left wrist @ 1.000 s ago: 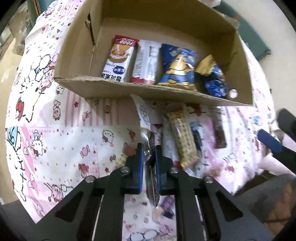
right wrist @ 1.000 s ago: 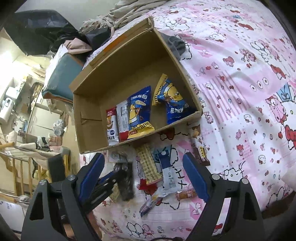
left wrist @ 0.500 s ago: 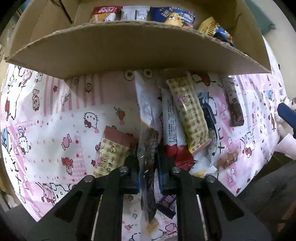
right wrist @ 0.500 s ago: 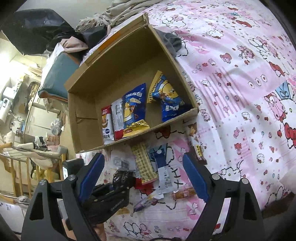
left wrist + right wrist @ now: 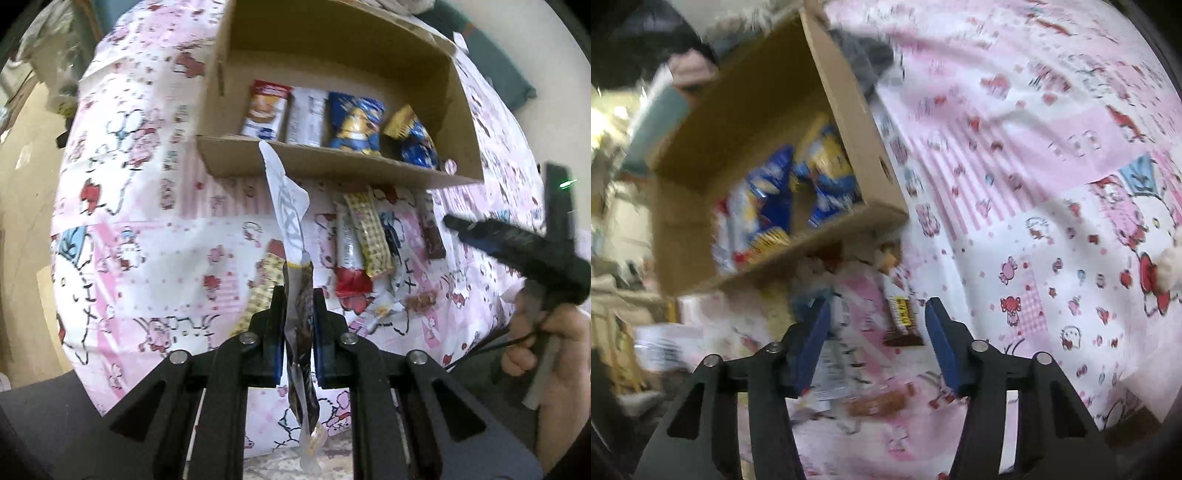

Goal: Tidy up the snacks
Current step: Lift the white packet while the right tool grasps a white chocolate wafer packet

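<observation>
Four packets stand in the cardboard box (image 5: 332, 162); about six lie on the bed sheet (image 5: 155, 229). Left hand-held gripper (image 5: 299, 306) pinches a clear-wrapped snack (image 5: 301, 295), lifted short of the box.

Right hand-held gripper (image 5: 875, 325), jaws closing, pads clear, straddles a chocolate bar (image 5: 903, 321) lying on the sheet.

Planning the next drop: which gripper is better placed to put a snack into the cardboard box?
Left gripper: shut on a clear-ended dark snack packet before the cardboard box. Right gripper, jaws closing, holds nothing.
</observation>
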`<state>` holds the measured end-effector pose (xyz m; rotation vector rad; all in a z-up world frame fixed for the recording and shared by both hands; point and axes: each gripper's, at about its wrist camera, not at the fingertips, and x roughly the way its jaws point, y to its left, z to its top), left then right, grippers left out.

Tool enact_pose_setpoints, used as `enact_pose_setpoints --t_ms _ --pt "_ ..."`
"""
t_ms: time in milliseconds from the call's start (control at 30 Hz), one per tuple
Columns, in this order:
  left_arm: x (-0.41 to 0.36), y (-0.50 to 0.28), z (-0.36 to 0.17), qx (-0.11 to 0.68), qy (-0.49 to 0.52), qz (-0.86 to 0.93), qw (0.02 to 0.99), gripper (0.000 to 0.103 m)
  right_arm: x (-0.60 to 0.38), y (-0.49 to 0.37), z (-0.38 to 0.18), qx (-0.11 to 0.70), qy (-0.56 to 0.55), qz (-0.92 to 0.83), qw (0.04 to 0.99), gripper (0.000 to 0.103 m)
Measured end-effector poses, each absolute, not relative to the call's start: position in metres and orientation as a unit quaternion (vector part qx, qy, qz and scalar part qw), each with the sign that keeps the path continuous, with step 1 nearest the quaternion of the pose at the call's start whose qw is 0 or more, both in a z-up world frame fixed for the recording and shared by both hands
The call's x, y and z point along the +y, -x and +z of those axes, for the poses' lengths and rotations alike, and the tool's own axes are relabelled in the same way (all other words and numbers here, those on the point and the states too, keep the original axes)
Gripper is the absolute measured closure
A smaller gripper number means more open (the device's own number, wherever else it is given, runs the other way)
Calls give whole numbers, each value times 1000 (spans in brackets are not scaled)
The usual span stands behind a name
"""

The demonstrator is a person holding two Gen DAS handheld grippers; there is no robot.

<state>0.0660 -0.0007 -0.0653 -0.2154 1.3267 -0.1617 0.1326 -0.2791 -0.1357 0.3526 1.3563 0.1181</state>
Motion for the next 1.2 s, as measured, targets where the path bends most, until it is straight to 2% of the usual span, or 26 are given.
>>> enact_pose_setpoints --t_ms 167,233,267,333,367,867,1200 --pt "3 -69 -66 605 100 -61 788 93 -253 -142 -154 642 -81 49 760 50" --pt "5 -69 -68 605 101 -58 788 93 -245 -142 -155 638 -51 47 767 58" --pt "5 -69 -69 605 101 -56 788 93 -243 -142 -154 635 -42 46 770 67" --pt "6 -69 -70 604 100 -54 789 93 -241 -141 -155 632 -31 44 773 76" --pt "6 -68 -70 604 100 -53 789 93 -241 -141 -155 633 -29 45 772 84" --pt "8 -65 -63 582 82 -40 808 93 -249 -104 -134 628 -112 98 764 85" --pt "12 -54 -41 544 90 -23 834 93 -236 -80 -63 576 -153 180 783 85"
